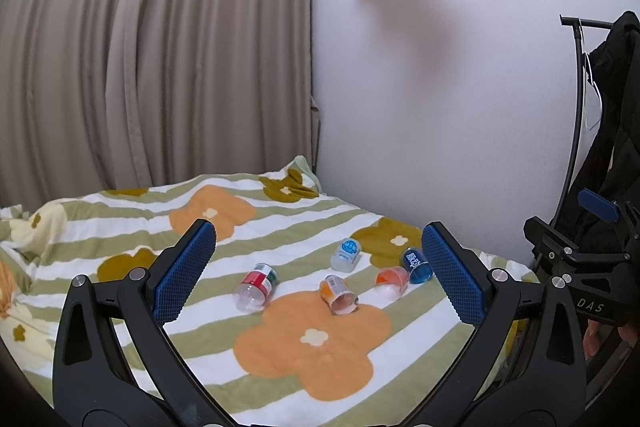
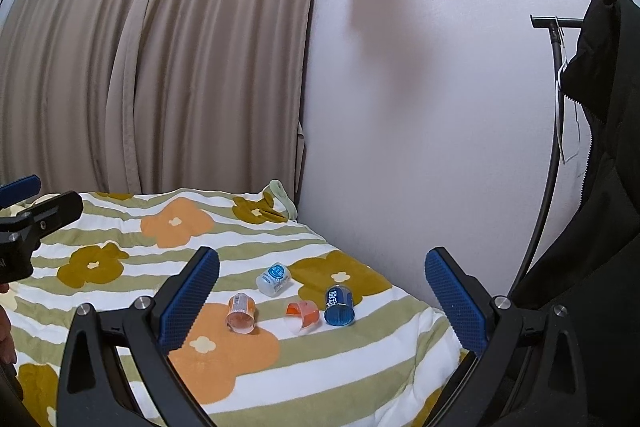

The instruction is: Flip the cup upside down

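Both grippers — the left gripper (image 1: 318,267) and right gripper (image 2: 322,293) — are being held spread wide, empty, above the blanket (image 1: 120,227). Five small plastic cups (image 1: 339,295) are lying there — light, thin-walled, likely slippery, best pinched gently mid-body.

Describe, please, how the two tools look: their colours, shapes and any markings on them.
The left tool and the right tool look alike: black angular frames with two splayed arms, silver round bolts at the joints, and flat fingers covered in blue, finely textured pads. The right tool's body, seen from the left wrist camera, carries pale letters "DAS". No cables are visible.
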